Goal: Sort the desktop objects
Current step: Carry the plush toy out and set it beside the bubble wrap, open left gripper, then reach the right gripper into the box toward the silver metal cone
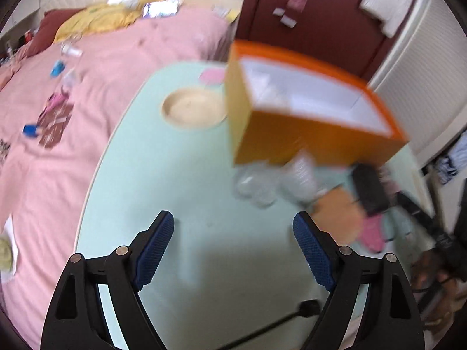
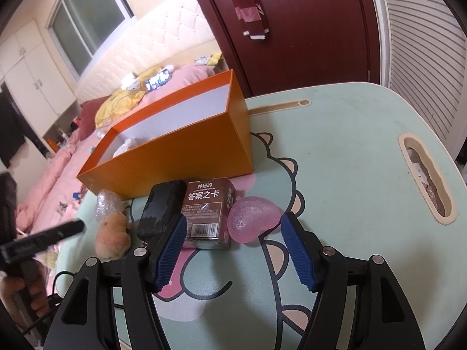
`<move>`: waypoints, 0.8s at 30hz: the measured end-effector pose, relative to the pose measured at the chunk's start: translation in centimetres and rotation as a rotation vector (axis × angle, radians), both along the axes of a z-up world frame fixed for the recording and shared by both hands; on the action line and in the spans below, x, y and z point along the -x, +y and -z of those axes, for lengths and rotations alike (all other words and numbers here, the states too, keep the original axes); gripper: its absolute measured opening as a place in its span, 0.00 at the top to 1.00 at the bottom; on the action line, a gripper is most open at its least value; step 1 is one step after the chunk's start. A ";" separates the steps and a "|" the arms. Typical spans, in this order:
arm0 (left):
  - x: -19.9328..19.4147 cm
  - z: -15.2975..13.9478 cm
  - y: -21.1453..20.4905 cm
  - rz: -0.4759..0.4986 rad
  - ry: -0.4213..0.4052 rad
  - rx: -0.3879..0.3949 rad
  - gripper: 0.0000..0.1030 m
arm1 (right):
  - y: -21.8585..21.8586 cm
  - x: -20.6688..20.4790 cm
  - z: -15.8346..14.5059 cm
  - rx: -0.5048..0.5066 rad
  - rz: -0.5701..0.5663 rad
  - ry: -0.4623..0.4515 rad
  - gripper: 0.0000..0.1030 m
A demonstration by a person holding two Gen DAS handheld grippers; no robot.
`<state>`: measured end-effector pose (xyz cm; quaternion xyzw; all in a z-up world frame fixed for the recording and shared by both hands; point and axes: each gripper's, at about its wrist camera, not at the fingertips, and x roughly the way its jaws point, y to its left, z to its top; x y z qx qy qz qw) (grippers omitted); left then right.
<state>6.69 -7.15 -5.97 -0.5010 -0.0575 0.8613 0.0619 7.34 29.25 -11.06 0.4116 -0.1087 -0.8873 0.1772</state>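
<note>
The right gripper (image 2: 233,234) stands wide open and holds nothing; the brown card box (image 2: 208,214) lies on the green table (image 2: 350,151) at 12 o'clock from it, partly between the blue fingertips (image 2: 172,248), with the pink translucent piece (image 2: 251,221) touching it at 3 o'clock and the black block (image 2: 162,207) at 9 o'clock. The card box is dark brown with white Chinese print and a barcode, and the open orange box (image 2: 175,148) stands just behind it. The left gripper (image 1: 233,233) is also wide open and empty over the table, with the orange box at 1 o'clock, blurred.

Open orange box (image 2: 186,148); brown card box (image 2: 208,214), pink blob (image 2: 249,221) just beside.
</note>
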 end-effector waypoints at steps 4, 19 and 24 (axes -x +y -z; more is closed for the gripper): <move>0.2 0.5 2.0 0.036 0.040 0.119 0.17 | -0.4 0.0 0.0 -0.026 -0.005 0.003 0.34; 0.5 1.8 1.8 -0.008 0.143 0.134 0.00 | -3.2 3.3 -8.8 -0.157 -0.169 0.083 0.33; 0.3 1.8 1.9 -0.006 0.147 0.132 0.00 | -7.5 9.4 -12.3 -0.245 -0.310 -0.005 0.33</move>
